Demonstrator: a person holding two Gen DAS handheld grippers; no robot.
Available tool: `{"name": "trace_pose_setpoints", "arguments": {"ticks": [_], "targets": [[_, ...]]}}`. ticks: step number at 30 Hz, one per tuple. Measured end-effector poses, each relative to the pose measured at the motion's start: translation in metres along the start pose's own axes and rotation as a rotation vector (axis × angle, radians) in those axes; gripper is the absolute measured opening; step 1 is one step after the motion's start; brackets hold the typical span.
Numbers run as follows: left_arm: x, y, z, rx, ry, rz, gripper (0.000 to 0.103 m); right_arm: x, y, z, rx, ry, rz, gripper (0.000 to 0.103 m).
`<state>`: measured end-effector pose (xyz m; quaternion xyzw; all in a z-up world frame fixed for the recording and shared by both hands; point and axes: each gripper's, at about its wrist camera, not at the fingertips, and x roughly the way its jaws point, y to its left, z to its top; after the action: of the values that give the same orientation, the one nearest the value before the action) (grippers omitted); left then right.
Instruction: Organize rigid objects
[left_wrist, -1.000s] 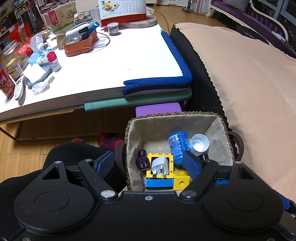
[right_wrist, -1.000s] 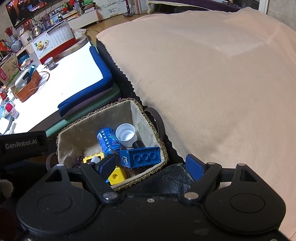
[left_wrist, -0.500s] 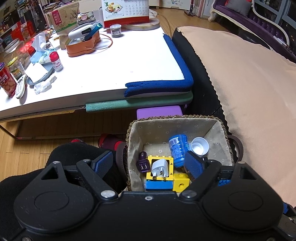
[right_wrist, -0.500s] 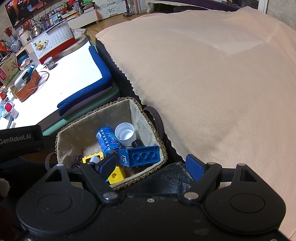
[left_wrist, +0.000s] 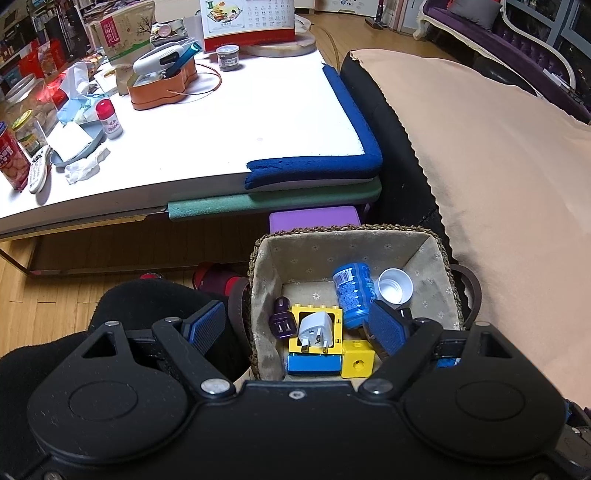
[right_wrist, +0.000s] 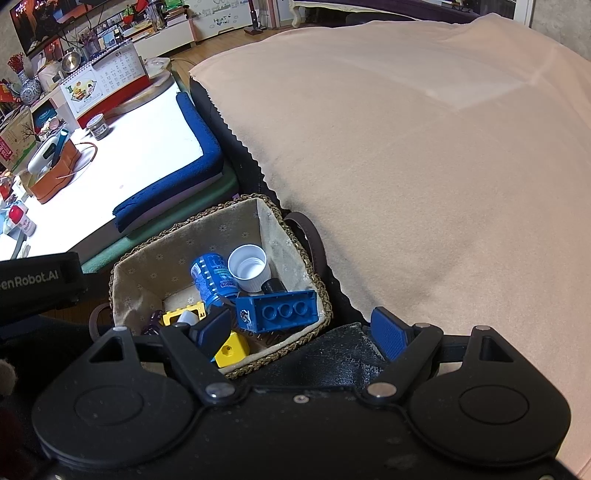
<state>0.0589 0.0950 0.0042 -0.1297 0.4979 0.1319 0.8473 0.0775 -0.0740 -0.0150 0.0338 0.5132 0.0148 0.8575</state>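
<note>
A woven basket (left_wrist: 325, 251) with a cloth lining holds a blue can (left_wrist: 351, 291), a white cap (left_wrist: 394, 286), a white plug adapter (left_wrist: 316, 328) inside a yellow frame brick (left_wrist: 295, 343), a purple charger (left_wrist: 281, 323), a yellow cube (left_wrist: 357, 363) and a blue brick (left_wrist: 314, 363). My left gripper (left_wrist: 297, 328) is open and empty just above the basket's near side. In the right wrist view the basket (right_wrist: 280, 225) also holds a large blue brick (right_wrist: 280, 314). My right gripper (right_wrist: 303, 328) is open and empty over the basket's near right corner.
A white low table (left_wrist: 221, 122) with blue and green foam edging stands beyond the basket, with an orange box (left_wrist: 159, 88), jars and a calendar on it. A beige cover (right_wrist: 424, 166) lies to the right. A purple block (left_wrist: 314, 219) sits behind the basket.
The left gripper has drawn back and up a little, so the basket sits slightly lower in its view. The right gripper has barely moved. Both stay open and empty.
</note>
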Motion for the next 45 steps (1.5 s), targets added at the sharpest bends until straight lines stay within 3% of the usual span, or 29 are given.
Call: {"name": "trace_pose_setpoints", "arguments": {"ticks": [45], "targets": [[-0.002, -0.01, -0.003, 0.064, -0.005, 0.019, 0.082, 0.002, 0.003, -0.001, -0.013, 0.0, -0.015, 0.083]]}}
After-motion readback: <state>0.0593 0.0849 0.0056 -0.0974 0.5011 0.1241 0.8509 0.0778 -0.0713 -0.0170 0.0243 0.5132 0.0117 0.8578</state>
